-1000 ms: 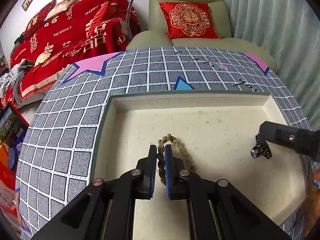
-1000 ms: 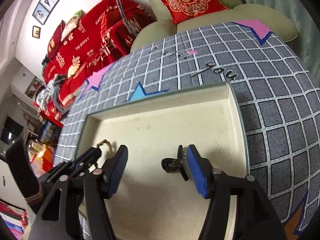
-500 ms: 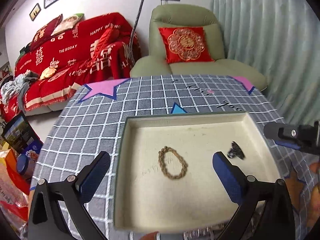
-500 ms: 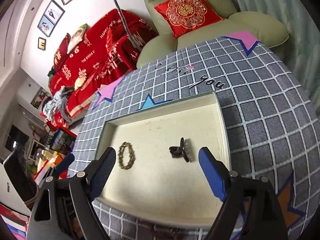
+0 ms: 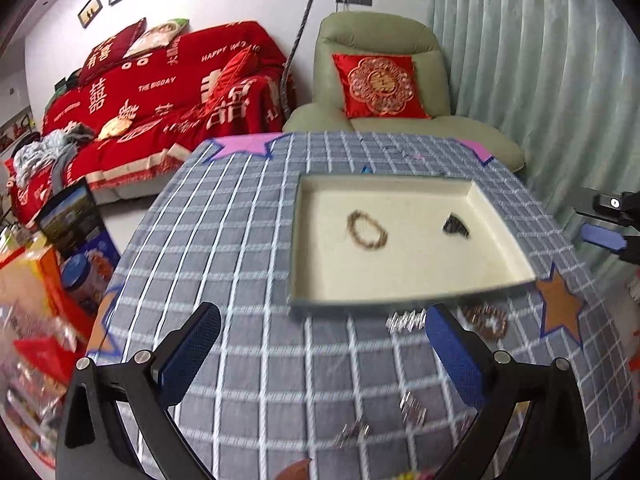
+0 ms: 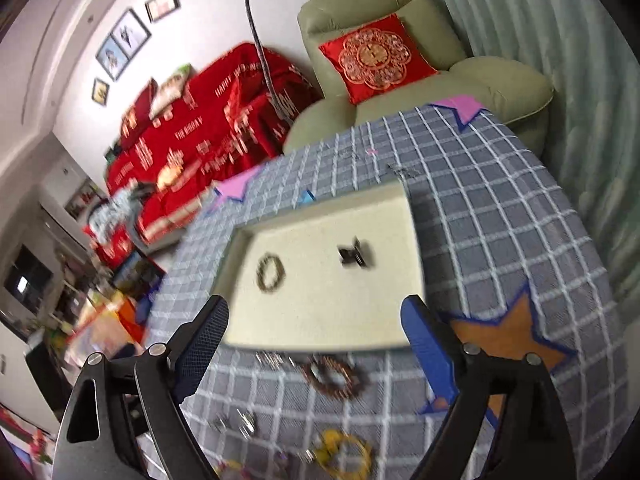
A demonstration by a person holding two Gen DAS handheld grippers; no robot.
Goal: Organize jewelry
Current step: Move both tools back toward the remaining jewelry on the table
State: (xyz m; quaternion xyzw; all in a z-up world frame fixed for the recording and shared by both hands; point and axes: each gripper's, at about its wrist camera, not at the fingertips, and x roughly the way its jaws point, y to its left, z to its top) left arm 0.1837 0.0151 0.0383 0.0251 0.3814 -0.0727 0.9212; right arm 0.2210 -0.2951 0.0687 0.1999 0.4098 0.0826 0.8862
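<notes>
A cream tray (image 5: pixel 400 303) with a grey-green rim sits on the checked tablecloth. Inside it lie a brown beaded bracelet (image 5: pixel 367 235) (image 6: pixel 270 272) and a black hair claw (image 5: pixel 455 225) (image 6: pixel 353 255), both untouched. My left gripper (image 5: pixel 322 320) hangs open and empty above the cloth, just short of the tray's near rim. My right gripper (image 6: pixel 316 312) is also open and empty, over the tray's (image 6: pixel 320 346) near rim. On the cloth below lie a reddish-brown bracelet (image 6: pixel 335 376) (image 5: pixel 486 320), a yellow ring-shaped piece (image 6: pixel 346 454) and small silver pieces (image 5: pixel 406 320) (image 6: pixel 236 422).
A green armchair (image 5: pixel 376 80) with a red cushion stands behind the round table, and a red-covered sofa (image 5: pixel 160 92) is at back left. Pale curtains (image 5: pixel 540 80) hang on the right. Boxes and a tin (image 5: pixel 76 256) sit on the floor past the table's left edge.
The left gripper let go of the brown bracelet and the right one of the hair claw. Both opened wide and drew back and up out of the tray toward the near table edge.
</notes>
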